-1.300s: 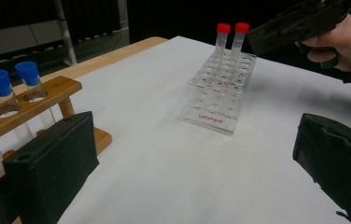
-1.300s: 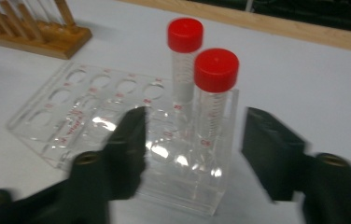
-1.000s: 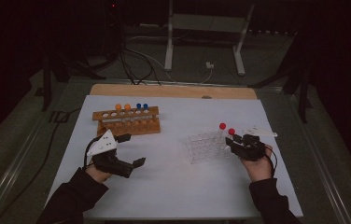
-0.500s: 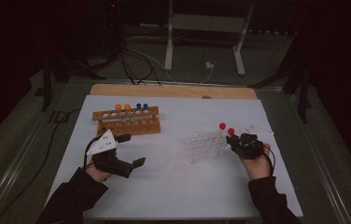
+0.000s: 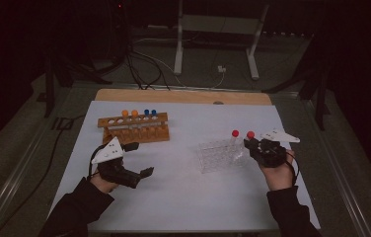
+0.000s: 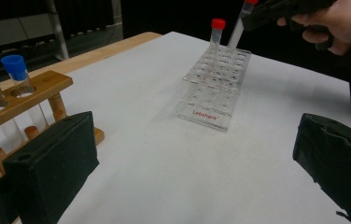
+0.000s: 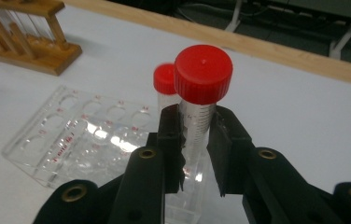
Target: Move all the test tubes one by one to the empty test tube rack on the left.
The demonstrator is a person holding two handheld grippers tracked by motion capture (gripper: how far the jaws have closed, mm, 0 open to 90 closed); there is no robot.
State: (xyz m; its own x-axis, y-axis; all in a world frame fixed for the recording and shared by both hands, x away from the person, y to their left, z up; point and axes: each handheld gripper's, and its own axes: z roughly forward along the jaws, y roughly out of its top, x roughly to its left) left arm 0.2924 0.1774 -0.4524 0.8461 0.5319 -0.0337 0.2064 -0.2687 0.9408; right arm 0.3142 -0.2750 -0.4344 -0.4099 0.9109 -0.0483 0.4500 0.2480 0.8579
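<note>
Black foam-padded jaws of my left gripper [image 5: 136,174] stand wide apart with nothing between them, lower left of the high view, idle just in front of the wooden rack [image 5: 134,128]. That rack is turned-dowel wood with round holes, holding orange-capped tubes [image 5: 129,114] and blue-capped tubes [image 6: 1,77], clear cylinders with ribbed caps.

Centre right sits the clear acrylic rack [image 5: 218,155]: glossy stepped plates, grid of round wells, small red lettering on the front edge. One red-capped tube [image 6: 217,31] stands upright in a back well.

Right of that, my right gripper [image 5: 252,146] is clamped narrow on a second red-capped tube [image 7: 200,100], pads squeezing the clear graduated wall just under the ribbed red cap. Seen from the left gripper view, the tube leans, its bottom end at the rack's back row; I can't tell if it has cleared the well.

Judgement for the step: lift straight along the tube's axis so it doesn't bind or tip the light acrylic rack, keep firm grip on slick plastic, and stay clear of the neighbouring tube just beside it. White tabletop [image 5: 188,197] is smooth and matte.
</note>
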